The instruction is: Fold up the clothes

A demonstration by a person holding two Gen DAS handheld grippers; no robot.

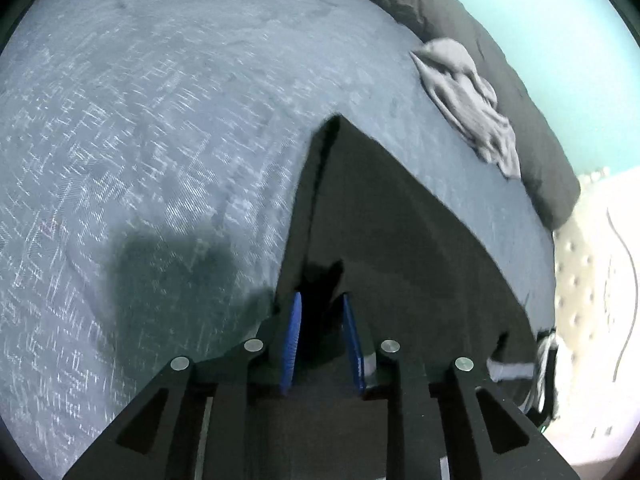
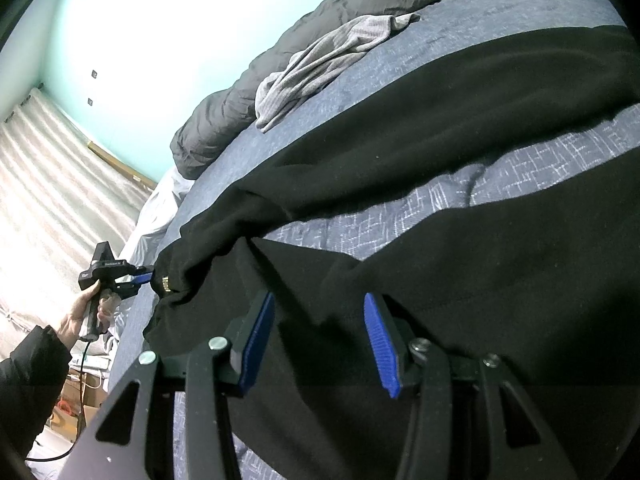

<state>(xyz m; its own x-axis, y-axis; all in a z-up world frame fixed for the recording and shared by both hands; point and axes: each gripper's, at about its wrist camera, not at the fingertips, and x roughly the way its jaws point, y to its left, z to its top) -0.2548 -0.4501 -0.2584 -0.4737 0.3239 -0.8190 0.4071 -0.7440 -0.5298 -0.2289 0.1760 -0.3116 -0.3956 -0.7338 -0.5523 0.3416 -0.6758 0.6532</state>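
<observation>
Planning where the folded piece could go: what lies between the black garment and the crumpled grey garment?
Only bare blue bedspread separates black garment from grey garment, clearest in the right wrist view.

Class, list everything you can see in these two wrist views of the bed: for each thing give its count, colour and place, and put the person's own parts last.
Black fabric garment: one, black, spread across the bed.
Crumpled grey knit garment: one, light grey, at the far side beside the duvet.
Dark grey rumpled duvet: one, dark grey, along the bed's far edge.
Blue patterned bedcover: one, blue with white marks, under the clothes.
Pale striped curtain: one, off-white, beyond the bed.
Turquoise wall: one, behind the bed.
Left hand-held gripper: one, black with blue pads, at the black garment's edge.
Right hand-held gripper: one, same colours, jaws apart over the black garment.
Hand: one, holding the left hand-held gripper.
</observation>
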